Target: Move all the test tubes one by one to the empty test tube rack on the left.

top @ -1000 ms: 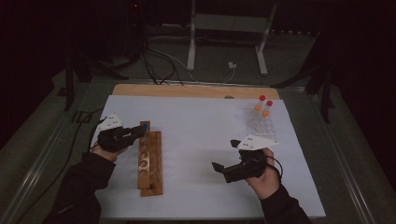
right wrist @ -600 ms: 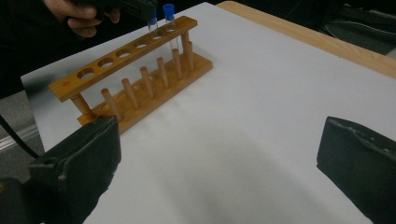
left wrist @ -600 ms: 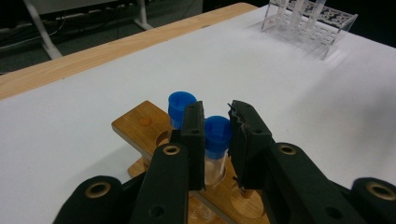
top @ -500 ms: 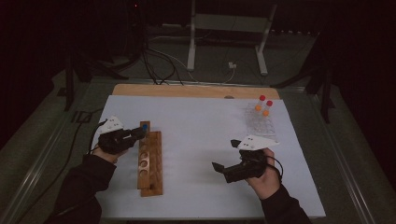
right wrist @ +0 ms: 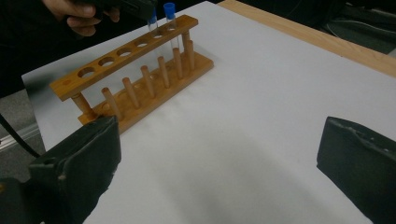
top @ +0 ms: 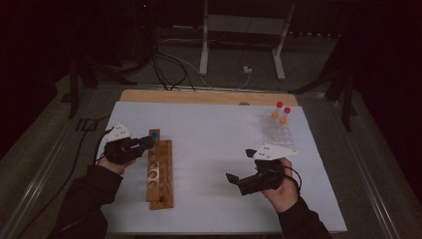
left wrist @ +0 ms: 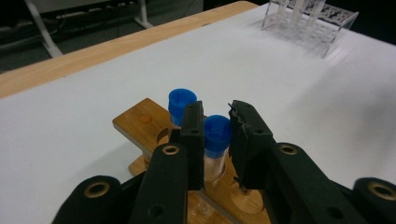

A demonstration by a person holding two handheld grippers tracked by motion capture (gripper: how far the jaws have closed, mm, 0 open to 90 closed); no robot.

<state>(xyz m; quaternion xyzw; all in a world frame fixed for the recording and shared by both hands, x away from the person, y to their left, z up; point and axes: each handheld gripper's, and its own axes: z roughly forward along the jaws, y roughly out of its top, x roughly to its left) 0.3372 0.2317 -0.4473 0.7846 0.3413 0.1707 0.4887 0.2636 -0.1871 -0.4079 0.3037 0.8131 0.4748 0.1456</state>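
Observation:
A wooden tube rack (top: 160, 174) lies on the white mat, left of centre. My left gripper (top: 148, 142) is at the rack's far end, shut on a blue-capped clear tube (left wrist: 217, 135) that stands in a hole of the rack (left wrist: 140, 119). A second blue-capped tube (left wrist: 181, 100) stands in the end hole just behind it. In the right gripper view both tubes (right wrist: 169, 9) rise from the rack (right wrist: 130, 51), with the other hand (right wrist: 79, 14) above them. My right gripper (top: 239, 164) hovers over bare mat right of centre, open, with nothing between its jaws (right wrist: 219, 135).
A clear plastic rack (top: 278, 130) stands at the far right of the mat and holds orange- and red-capped tubes (top: 279, 112); it also appears at the top right of the left gripper view (left wrist: 308, 18). A wooden strip (top: 209, 97) runs along the mat's far edge.

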